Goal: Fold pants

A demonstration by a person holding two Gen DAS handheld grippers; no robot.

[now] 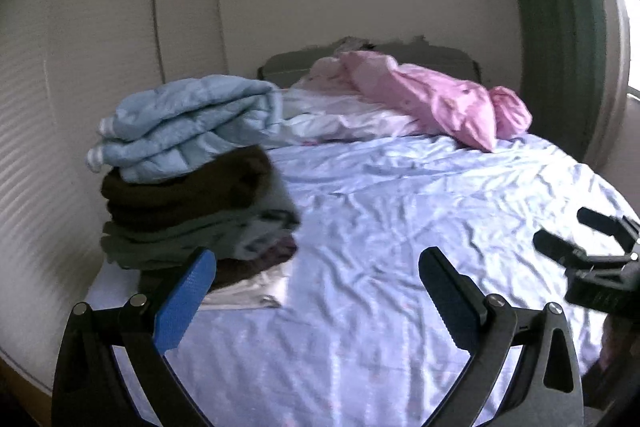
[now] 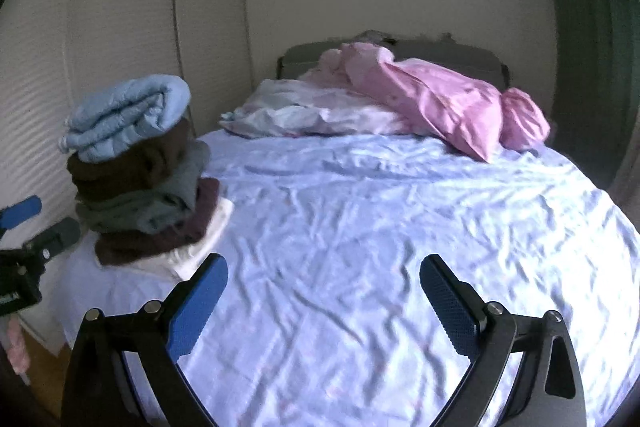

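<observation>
Left gripper [image 1: 318, 267] and right gripper [image 2: 324, 273] both spread wide, grasping nothing, above wrinkled sheet [image 2: 360, 227]. Right view alone shows floor [image 2: 40, 367]. Folded clothes stack [image 1: 192, 211] at bed's left edge; pants indistinguishable within. Pink pillow [image 1: 436, 99] far.

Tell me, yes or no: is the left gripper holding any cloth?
No. The left gripper is open over the bare bedsheet, with nothing between its fingers, and the folded stack sits apart on its left.
</observation>
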